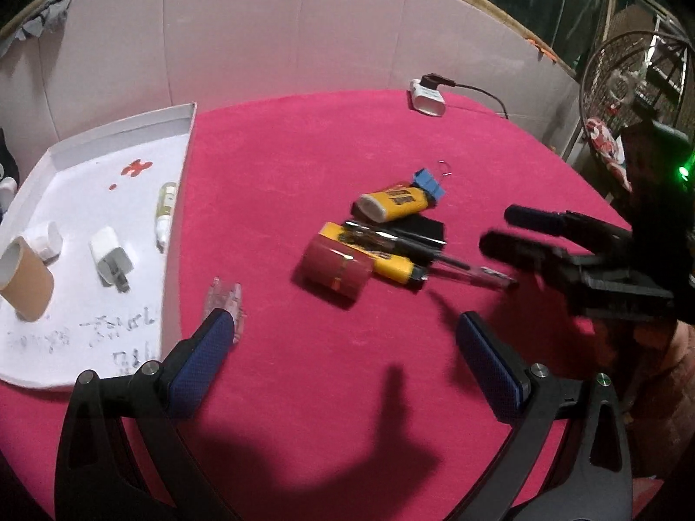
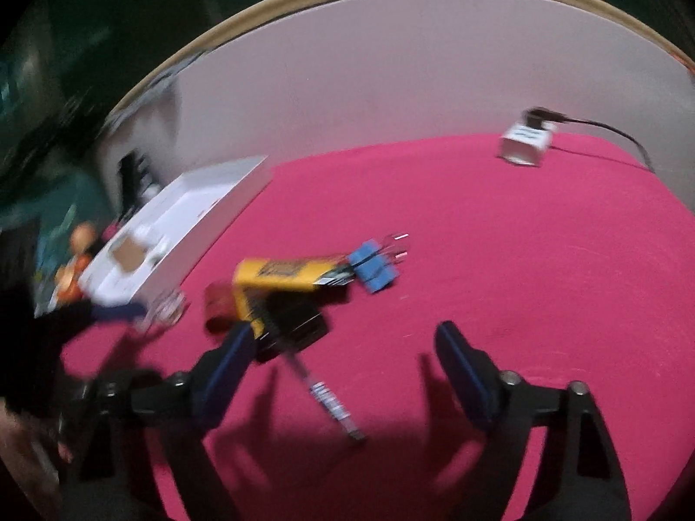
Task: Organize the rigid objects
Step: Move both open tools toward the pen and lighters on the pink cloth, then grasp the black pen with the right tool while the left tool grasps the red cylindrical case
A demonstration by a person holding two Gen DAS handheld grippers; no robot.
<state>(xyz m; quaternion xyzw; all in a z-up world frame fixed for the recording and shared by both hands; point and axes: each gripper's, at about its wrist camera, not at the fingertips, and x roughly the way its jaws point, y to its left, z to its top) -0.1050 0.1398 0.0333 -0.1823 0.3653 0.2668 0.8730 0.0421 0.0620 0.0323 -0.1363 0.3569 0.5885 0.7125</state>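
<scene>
Both grippers hover over the red bench, spread wide and holding nothing: left gripper [image 1: 343,338] at lower centre, right gripper [image 2: 343,347] likewise. The object pile [image 1: 382,239] lies mid-frame; white tray [image 1: 87,199] sits left.

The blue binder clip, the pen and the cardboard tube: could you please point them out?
blue binder clip [image 1: 429,183], left wrist view, its blue body.
pen [image 1: 451,262], left wrist view, mid-barrel.
cardboard tube [image 1: 27,283], left wrist view, its brown side wall.

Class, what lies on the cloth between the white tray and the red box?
A small clear plastic piece, beside the tray wall; otherwise bare red cloth up to the red box. The left wrist view shows it best.
</scene>
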